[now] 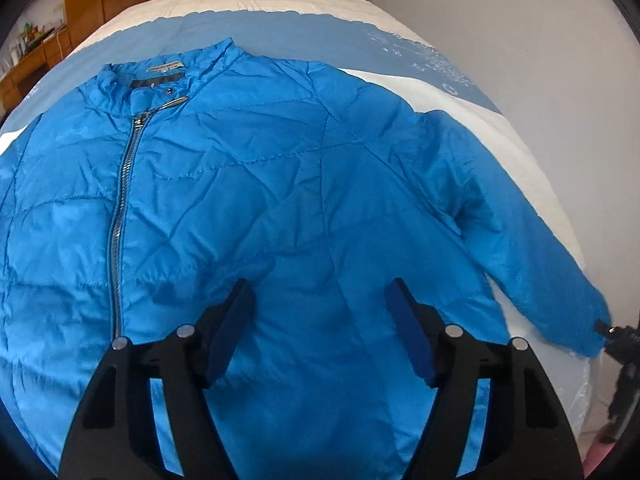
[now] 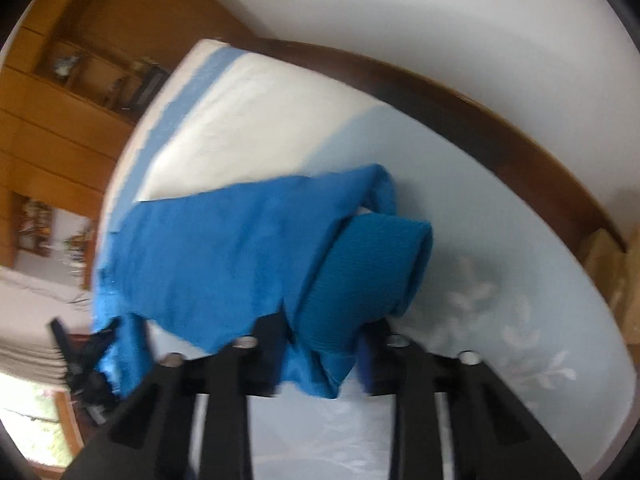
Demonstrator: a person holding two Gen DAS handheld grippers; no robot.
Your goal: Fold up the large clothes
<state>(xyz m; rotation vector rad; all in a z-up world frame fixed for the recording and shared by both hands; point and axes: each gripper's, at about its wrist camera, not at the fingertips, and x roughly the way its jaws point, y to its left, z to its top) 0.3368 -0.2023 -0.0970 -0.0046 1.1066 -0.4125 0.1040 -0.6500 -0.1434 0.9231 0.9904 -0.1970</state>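
A bright blue padded jacket [image 1: 248, 208] lies front up and spread flat on the bed, its zip [image 1: 120, 216] closed and its collar at the far side. My left gripper [image 1: 320, 304] is open and empty, hovering above the jacket's lower body. The jacket's right sleeve [image 1: 520, 232] stretches to the bed's right edge, where my right gripper [image 1: 618, 334] grips its end. In the right wrist view my right gripper [image 2: 324, 336] is shut on the sleeve cuff [image 2: 360, 276], holding it lifted above the bed.
The bed [image 1: 460, 64] has a white and pale blue patterned cover. A dark wooden bed frame [image 2: 480, 108] runs along the white wall. A wooden wardrobe and shelves [image 2: 64, 92] stand beyond the bed. A wooden desk [image 1: 28, 68] with small items is at the far left.
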